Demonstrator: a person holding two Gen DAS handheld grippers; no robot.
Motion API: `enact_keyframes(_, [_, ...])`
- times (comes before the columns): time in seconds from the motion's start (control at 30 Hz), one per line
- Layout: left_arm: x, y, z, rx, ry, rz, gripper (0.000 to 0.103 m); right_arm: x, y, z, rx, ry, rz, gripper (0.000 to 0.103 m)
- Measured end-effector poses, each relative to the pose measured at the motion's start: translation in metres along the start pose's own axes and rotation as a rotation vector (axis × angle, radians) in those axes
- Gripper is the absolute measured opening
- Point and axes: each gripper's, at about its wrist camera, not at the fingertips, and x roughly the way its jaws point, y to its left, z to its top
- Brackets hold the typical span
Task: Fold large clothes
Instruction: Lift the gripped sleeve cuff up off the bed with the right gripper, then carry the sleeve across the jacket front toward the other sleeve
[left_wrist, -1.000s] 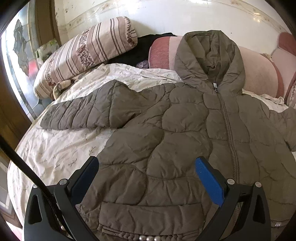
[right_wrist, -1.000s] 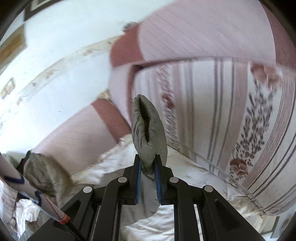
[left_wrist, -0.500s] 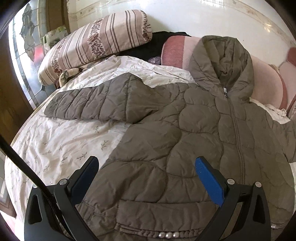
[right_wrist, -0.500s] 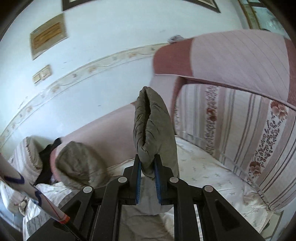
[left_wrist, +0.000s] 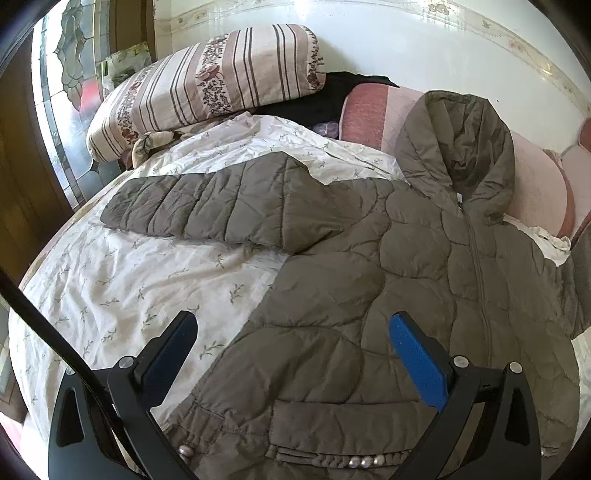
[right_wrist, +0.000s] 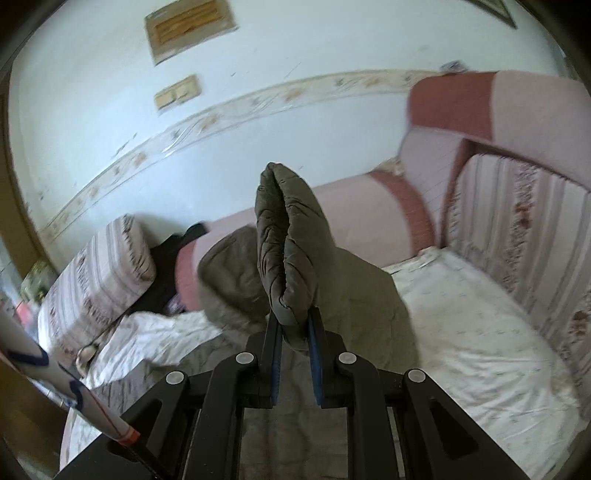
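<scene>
The quilted jacket (left_wrist: 369, 295) is lying zipped and face-up on the bed (left_wrist: 110, 288), hood toward the headboard. The right gripper (right_wrist: 295, 354) is pinching its sleeve cuff (right_wrist: 288, 251) between nearly closed fingers, lifting it for the first fold. The left gripper (left_wrist: 291, 354) is hovering wide open over the hem, holding nothing. Next, the sleeve needs laying across the chest.

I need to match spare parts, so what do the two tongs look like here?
Both tongs, left and right, have black angular frames with cut-out openings, silver round fasteners, and blue pads inside the fingers. A black cable crosses the left view; a white rod with blue markings and an orange tip crosses the right view.
</scene>
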Motion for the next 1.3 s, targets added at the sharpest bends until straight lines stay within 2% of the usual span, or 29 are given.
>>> enact_keyframes(0.13, [0.001, 0.007, 0.001, 0.008, -0.008, 0.023, 0.103, 0.035, 0.020, -0.024, -0.016, 0.067, 0.048, 0.014])
enact_keyframes(0.3, [0.008, 0.019, 0.002, -0.029, 0.017, 0.031, 0.103, 0.077, 0.038, -0.061, -0.015, 0.156, 0.092, 0.014])
enact_keyframes(0.53, [0.014, 0.008, 0.000, 0.001, 0.027, 0.038, 0.103, 0.134, 0.058, -0.121, -0.031, 0.285, 0.130, 0.014])
enact_keyframes(0.77, [0.020, -0.002, 0.000, 0.021, 0.029, 0.052, 0.103, 0.158, 0.076, -0.160, -0.085, 0.342, 0.184, 0.014])
enact_keyframes(0.97, [0.024, -0.008, -0.002, 0.030, 0.028, 0.067, 0.103, 0.166, 0.083, -0.173, -0.110, 0.370, 0.231, 0.015])
enact_keyframes(1.03, [0.025, -0.009, -0.002, 0.032, 0.027, 0.072, 0.103, 0.167, 0.082, -0.175, -0.103, 0.383, 0.248, 0.019])
enact_keyframes(1.1, [0.025, -0.009, -0.003, 0.033, 0.028, 0.073, 0.103, 0.167, 0.078, -0.175, -0.090, 0.402, 0.267, 0.034])
enact_keyframes(1.17, [0.027, -0.011, -0.003, 0.037, 0.033, 0.077, 0.103, 0.160, 0.074, -0.173, -0.083, 0.401, 0.296, 0.041])
enact_keyframes(1.3, [0.031, -0.013, -0.004, 0.039, 0.040, 0.079, 0.103, 0.143, 0.061, -0.157, -0.090, 0.344, 0.323, 0.042])
